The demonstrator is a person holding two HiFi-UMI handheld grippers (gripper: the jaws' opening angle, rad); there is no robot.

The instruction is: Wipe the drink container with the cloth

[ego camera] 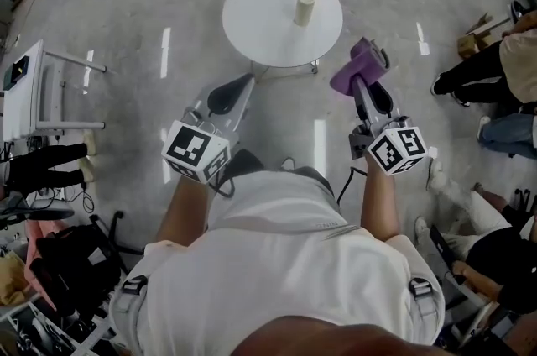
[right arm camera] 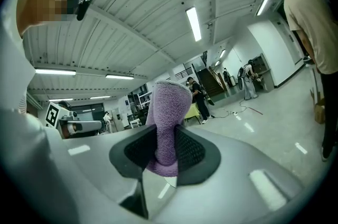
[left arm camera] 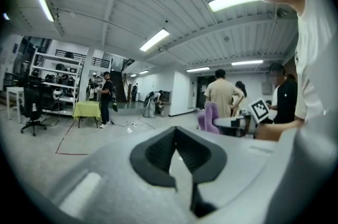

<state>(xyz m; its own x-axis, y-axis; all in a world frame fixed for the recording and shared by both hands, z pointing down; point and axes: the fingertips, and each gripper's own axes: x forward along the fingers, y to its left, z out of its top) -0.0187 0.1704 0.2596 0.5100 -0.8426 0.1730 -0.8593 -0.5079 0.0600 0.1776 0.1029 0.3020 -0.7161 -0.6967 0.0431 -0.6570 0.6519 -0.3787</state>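
A cream drink container (ego camera: 304, 8) stands upright on the round white table (ego camera: 260, 18) ahead of me. My right gripper (ego camera: 366, 80) is shut on a purple cloth (ego camera: 359, 66), which sticks up between its jaws (right arm camera: 168, 125). It is held up short of the table's near right edge. My left gripper (ego camera: 228, 96) is shut and holds nothing; its dark pads (left arm camera: 158, 151) meet in the left gripper view. It is raised in front of my body, left of the table's stand. Both grippers point well above the floor.
A white cart (ego camera: 33, 90) stands at the left. Seated people's legs (ego camera: 478, 77) and chairs are at the right. Bags and gear (ego camera: 59, 262) lie at the lower left. Other people (left arm camera: 224, 96) stand farther off in the hall.
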